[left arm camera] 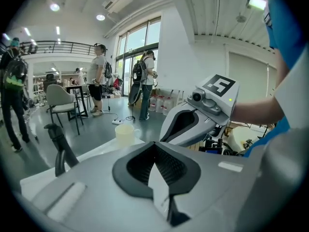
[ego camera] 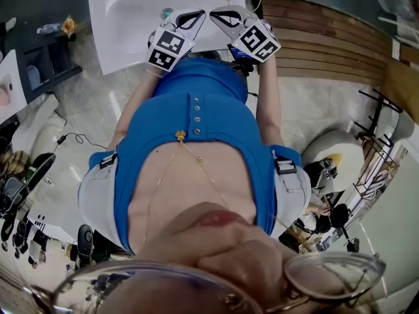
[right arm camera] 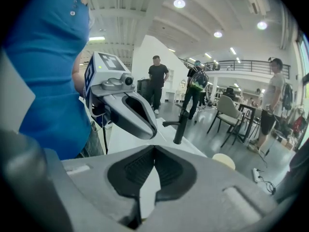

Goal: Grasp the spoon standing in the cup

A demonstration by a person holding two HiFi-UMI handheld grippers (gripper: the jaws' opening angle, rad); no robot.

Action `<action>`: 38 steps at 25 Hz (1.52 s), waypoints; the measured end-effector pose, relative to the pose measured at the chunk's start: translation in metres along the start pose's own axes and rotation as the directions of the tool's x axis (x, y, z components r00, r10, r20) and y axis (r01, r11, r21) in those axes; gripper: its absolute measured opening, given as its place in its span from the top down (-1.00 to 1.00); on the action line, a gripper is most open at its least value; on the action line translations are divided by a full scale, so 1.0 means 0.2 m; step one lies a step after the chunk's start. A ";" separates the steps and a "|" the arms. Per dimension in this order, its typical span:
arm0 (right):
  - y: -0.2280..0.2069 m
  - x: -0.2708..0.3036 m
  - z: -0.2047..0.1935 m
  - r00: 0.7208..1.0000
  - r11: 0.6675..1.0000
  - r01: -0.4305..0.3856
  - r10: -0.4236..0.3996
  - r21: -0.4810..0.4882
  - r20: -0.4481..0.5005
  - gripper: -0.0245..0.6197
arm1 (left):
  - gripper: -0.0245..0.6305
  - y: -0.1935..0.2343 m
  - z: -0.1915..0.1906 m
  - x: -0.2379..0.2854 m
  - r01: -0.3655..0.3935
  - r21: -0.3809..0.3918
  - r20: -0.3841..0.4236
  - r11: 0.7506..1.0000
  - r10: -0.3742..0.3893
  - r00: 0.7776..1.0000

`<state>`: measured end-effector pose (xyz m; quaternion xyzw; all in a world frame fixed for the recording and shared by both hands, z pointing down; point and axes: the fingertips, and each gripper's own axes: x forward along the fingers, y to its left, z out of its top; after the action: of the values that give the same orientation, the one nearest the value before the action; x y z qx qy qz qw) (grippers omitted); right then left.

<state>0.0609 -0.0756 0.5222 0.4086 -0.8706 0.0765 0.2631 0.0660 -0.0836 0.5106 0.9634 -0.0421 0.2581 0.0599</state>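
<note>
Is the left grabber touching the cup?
Apart. The left gripper view shows the cup standing farther off on the white counter, beyond the left gripper, jaws shut and empty.

Blue polo shirt [ego camera: 216, 129], short slvs, row of small pale buttons [ego camera: 196, 118] down the placket. Thin gold chain [ego camera: 196, 157] w/ small gold pendant [ego camera: 180, 135] at neckline. Pale grey fabric w/ black buckles [ego camera: 108, 161] at 9 & 3 o'clock of torso. Thin-rimmed glasses [ego camera: 327, 273] at 6 o'clock of head view. Left gripper [ego camera: 200, 13] & right gripper [ego camera: 215, 13] at 12 o'clock: smooth grey shells, black ribbed pads [left arm camera: 169, 166], white marker cubes [ego camera: 167, 50] w/ black squares, tiny green light on each.
</note>
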 end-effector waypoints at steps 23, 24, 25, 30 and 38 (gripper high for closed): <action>-0.15 -0.11 0.26 0.957 0.969 0.245 -0.245 0.021 0.155 0.91 | 0.93 0.08 0.28 -0.12 -0.081 0.023 0.180 0.996 0.076 0.981; -0.17 -0.11 0.28 0.950 0.963 0.268 -0.267 0.020 0.163 0.91 | 0.93 0.09 0.30 -0.13 -0.086 0.023 0.191 0.996 0.080 0.978; -0.18 -0.12 0.29 0.942 0.957 0.289 -0.289 0.020 0.172 0.92 | 0.93 0.09 0.32 -0.14 -0.091 0.023 0.203 0.996 0.084 0.976; -0.24 -0.17 0.38 0.905 0.930 0.367 -0.364 0.028 0.219 0.91 | 0.93 0.10 0.40 -0.18 -0.123 0.021 0.254 0.992 0.113 0.960; -0.27 -0.25 0.50 0.867 0.910 0.411 -0.409 0.057 0.283 0.91 | 0.93 0.11 0.49 -0.25 -0.155 0.030 0.313 0.988 0.138 0.940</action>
<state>0.0880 -0.1114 0.4067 0.5901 -0.7931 -0.0437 0.1445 0.0686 -0.1168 0.4029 0.9874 -0.1154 0.1082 0.0071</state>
